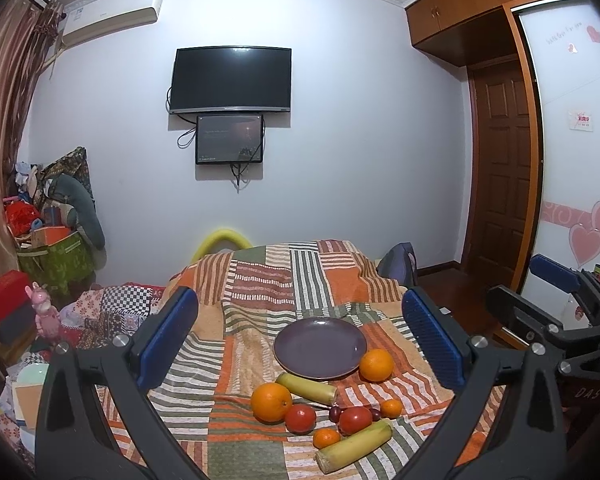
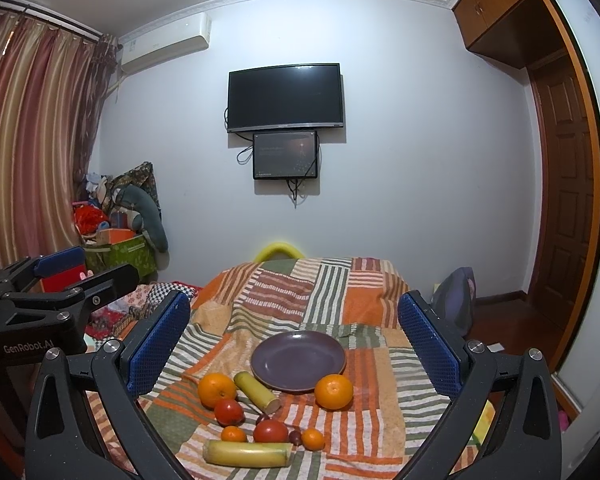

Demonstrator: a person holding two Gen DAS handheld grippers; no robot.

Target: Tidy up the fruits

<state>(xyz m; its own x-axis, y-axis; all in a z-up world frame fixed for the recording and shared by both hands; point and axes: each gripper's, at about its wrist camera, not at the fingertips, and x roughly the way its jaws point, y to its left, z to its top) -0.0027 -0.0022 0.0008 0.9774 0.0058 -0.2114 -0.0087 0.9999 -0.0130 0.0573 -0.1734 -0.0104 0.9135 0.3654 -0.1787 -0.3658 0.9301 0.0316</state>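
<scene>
While hovering above the striped blanket point(image 2: 364, 292), left gripper point(image 1: 300, 340) and right gripper point(image 2: 294, 340) both spread wide, holding nothing. Purple plate point(image 2: 298, 360) bare, mid-bed, flanked by two oranges point(image 2: 216, 390) close to its rim. Nearer: two tomatoes point(image 2: 270, 431), two mandarins point(image 2: 313, 439), two yellow-green stalks point(image 2: 246, 453), possibly sugarcane. Dark small fruits point(image 2: 295, 437) partly hidden between tomatoes, hard to identify. Open blanket beyond plate; bed edges drop off both sides. Lower corners masked by gripper arms.
</scene>
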